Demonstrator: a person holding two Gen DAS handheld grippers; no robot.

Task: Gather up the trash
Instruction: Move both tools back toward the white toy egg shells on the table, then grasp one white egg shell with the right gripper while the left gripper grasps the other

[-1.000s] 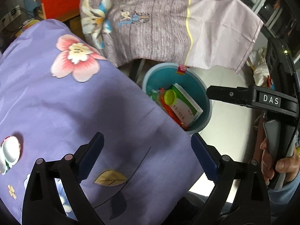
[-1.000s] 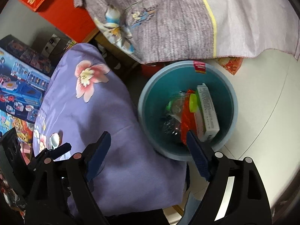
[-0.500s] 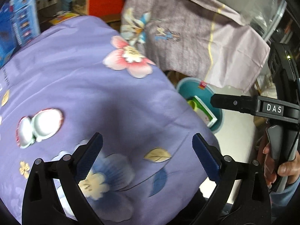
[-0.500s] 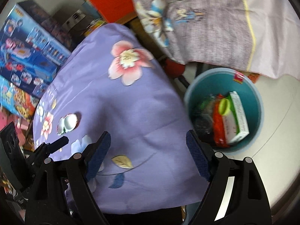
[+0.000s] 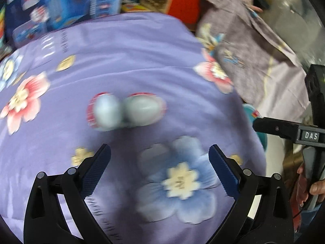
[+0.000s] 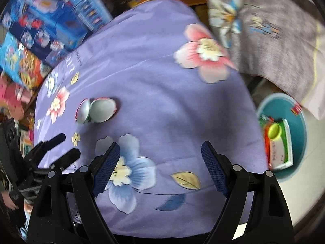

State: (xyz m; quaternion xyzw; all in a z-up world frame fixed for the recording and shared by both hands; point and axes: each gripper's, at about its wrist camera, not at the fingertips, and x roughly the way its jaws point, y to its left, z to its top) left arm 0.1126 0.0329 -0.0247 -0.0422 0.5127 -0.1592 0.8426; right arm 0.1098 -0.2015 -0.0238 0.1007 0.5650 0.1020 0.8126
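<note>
A silver, red-edged double foil lid (image 5: 126,109) lies on the purple flowered cloth (image 5: 142,61); it also shows in the right wrist view (image 6: 96,110). My left gripper (image 5: 159,166) is open and empty, hovering just short of the lid. My right gripper (image 6: 160,166) is open and empty over the cloth's front part, to the right of the lid. The teal bin (image 6: 298,142) on the floor at the right holds a green-and-white carton (image 6: 281,148) and other wrappers. Only the bin's rim (image 5: 250,111) shows in the left wrist view.
Blue toy boxes (image 6: 40,30) stand behind the cloth at the left. A grey-lilac flowered cloth (image 6: 274,30) hangs at the back right above the bin. The right gripper's body (image 5: 294,134) shows at the right of the left wrist view. The floor is white.
Both grippers have swung left from the bin to over the purple cloth. The foil lid has come to the middle of the left view. Both stayed open.
</note>
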